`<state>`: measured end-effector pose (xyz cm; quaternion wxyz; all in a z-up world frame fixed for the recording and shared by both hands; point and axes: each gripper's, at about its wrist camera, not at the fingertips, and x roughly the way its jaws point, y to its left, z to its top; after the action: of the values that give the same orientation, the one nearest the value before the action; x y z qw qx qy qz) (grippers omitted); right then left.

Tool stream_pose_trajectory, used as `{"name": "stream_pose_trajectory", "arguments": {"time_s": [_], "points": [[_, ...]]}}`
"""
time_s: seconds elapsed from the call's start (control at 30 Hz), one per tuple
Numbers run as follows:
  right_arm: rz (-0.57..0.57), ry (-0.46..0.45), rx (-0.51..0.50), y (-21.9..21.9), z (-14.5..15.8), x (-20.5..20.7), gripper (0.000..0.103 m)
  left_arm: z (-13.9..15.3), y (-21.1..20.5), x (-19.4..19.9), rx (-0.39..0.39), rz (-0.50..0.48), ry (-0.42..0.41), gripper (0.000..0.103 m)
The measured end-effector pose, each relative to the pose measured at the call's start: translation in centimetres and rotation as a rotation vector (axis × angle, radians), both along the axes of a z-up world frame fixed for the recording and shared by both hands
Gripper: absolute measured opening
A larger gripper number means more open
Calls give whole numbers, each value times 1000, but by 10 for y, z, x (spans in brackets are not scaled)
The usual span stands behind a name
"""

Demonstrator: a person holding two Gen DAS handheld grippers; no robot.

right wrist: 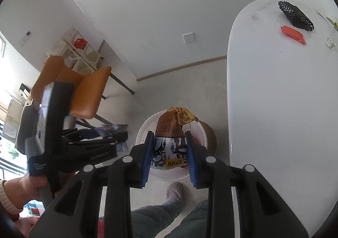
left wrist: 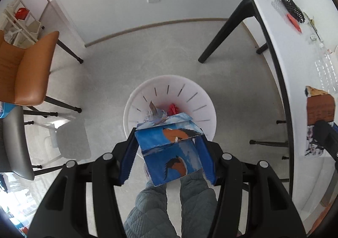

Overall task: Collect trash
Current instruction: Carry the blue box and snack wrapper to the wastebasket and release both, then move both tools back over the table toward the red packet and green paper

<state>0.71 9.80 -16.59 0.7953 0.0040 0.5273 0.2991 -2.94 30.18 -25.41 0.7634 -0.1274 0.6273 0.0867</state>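
**Both grippers hold trash above the white bin**

The left gripper is clamped on a blue box printed with a brown horse; its blue fingers press the box's two sides. The box hangs over the near rim of the white bin standing on the floor. The bin's walls have narrow slits, and inside it lie a red crumpled scrap and some bluish torn wrapping.

The right gripper is closed on a snack bag, orange-brown at its top with a yellow torn edge, black-and-white patterned lower down. The bag sits upright between the blue fingers and hangs above the same bin, which shows behind and below it.

From the right wrist view, the left gripper appears to the left, held by a hand, with the blue box's edge just visible at its tip.

The white bench stands just beside the bin, to the right. At its far end lie a black mesh basket, a red packet near the basket, and a small crumpled paper further right. The left wrist view shows these too, together with clear plastic packaging nearer along the bench.

An orange chair stands to the left of the bin, well apart from it. The person's quilted grey trouser legs and a pink slipper appear below the grippers.
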Motion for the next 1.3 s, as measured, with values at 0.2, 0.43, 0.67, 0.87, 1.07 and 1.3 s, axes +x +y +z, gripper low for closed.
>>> {"name": "stream_pose_trajectory", "arguments": {"time_s": [0.2, 0.43, 0.67, 0.87, 1.07, 1.3], "points": [[-21, 14, -26, 11, -6, -12, 32, -35, 6, 8, -14, -46, 53, 53], [-17, 27, -43, 20, -17, -7, 32, -33, 7, 7, -15, -68, 32, 65], [-6, 27, -49, 26, -21, -4, 32, -25, 9, 3, -6, -88, 17, 66], [2, 19, -44, 30, -20, -6, 32, -5, 19, -5, 19, -55, -5, 68], [9, 3, -41, 28, -9, -10, 48, 30, 22, -14, 55, -51, -72, 77], [-32, -56, -44, 12, 20, -19, 87, 78, 14, -19, 76, -95, -173, 88]]}}
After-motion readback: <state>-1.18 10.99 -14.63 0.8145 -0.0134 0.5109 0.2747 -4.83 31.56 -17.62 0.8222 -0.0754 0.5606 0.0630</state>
